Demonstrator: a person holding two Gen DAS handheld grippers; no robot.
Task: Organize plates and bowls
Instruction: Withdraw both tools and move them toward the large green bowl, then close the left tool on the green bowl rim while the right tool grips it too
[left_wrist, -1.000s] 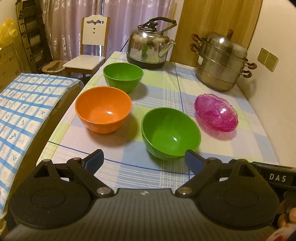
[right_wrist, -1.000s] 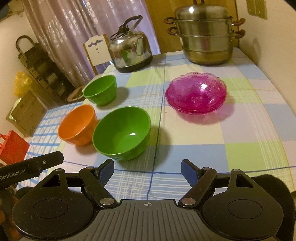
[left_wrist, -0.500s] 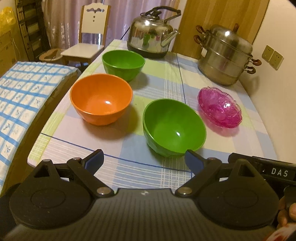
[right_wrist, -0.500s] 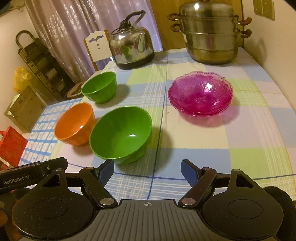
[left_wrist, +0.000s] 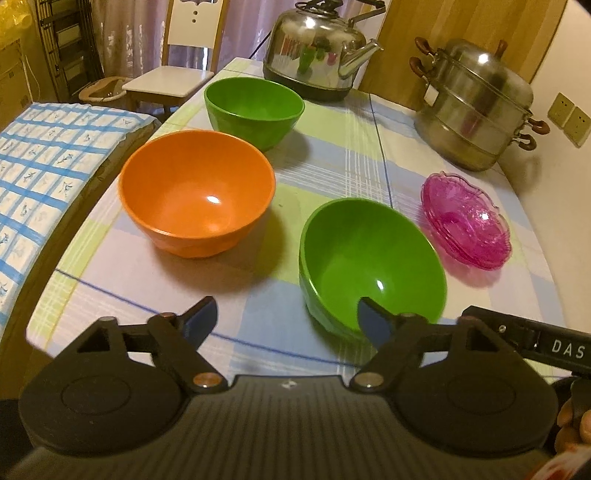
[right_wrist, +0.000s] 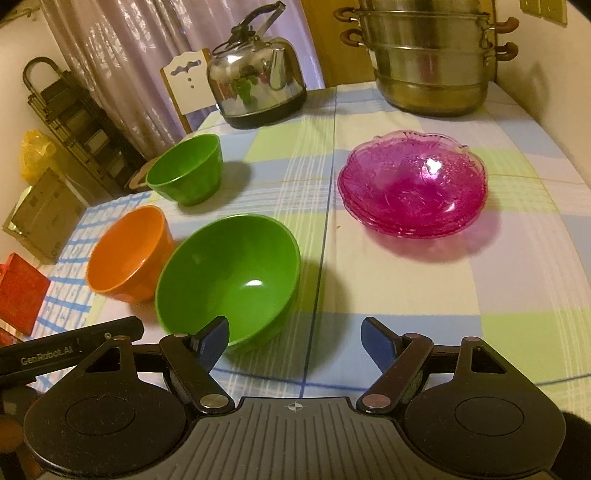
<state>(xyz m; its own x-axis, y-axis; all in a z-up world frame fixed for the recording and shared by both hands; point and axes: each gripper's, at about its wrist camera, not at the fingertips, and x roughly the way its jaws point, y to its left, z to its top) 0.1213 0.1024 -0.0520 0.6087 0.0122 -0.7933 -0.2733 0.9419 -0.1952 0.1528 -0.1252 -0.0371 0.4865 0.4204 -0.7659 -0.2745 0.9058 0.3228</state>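
Note:
Three plastic bowls stand on the checked tablecloth: a large green bowl (left_wrist: 373, 258) nearest, an orange bowl (left_wrist: 197, 192) to its left and a smaller green bowl (left_wrist: 255, 105) behind. A stack of pink glass plates (right_wrist: 412, 181) lies on the right. My left gripper (left_wrist: 286, 317) hangs over the table's near edge, its jaws closing with nothing between them; its right fingertip overlaps the large green bowl's near rim in the picture. My right gripper (right_wrist: 295, 338) is open and holds nothing. Its left fingertip stands at the large green bowl's (right_wrist: 229, 280) near rim.
A steel kettle (left_wrist: 319, 48) and a stacked steel steamer pot (left_wrist: 476, 107) stand at the table's far end. A white chair (left_wrist: 177, 66) is beyond the far left corner. A blue-checked cloth (left_wrist: 40, 173) covers a surface on the left. The wall runs along the right.
Both grippers have come forward and down toward the bowls, which now look larger. The left jaws have narrowed a little. No bowl or plate has moved.

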